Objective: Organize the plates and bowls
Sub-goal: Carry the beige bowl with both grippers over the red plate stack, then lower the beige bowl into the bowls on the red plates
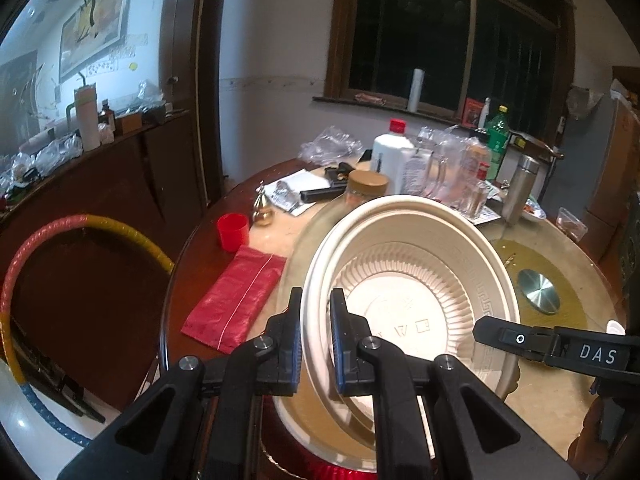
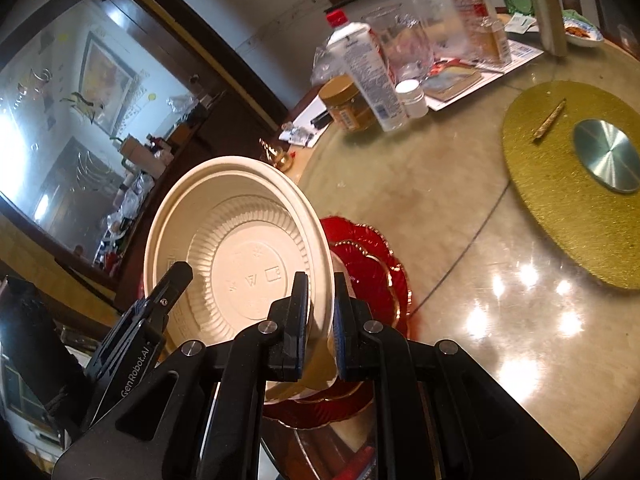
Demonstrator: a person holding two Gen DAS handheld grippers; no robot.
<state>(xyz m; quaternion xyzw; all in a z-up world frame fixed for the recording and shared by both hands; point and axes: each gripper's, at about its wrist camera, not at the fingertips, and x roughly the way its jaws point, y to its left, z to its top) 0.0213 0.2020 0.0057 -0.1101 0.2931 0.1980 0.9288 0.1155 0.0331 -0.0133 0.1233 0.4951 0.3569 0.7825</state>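
Above a red scalloped plate (image 2: 372,272) at the table's edge, both grippers pinch opposite rims of a cream disposable bowl (image 1: 416,280): left gripper (image 1: 316,340), right gripper (image 2: 322,320), jaws nearly closed, tilting it, seemingly to nest it into the bowl beneath.

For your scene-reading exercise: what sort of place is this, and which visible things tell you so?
Probably a home dining room: a round table with a turntable hub, cluttered with bottles such as the white bottle, and a sideboard beneath a framed picture.
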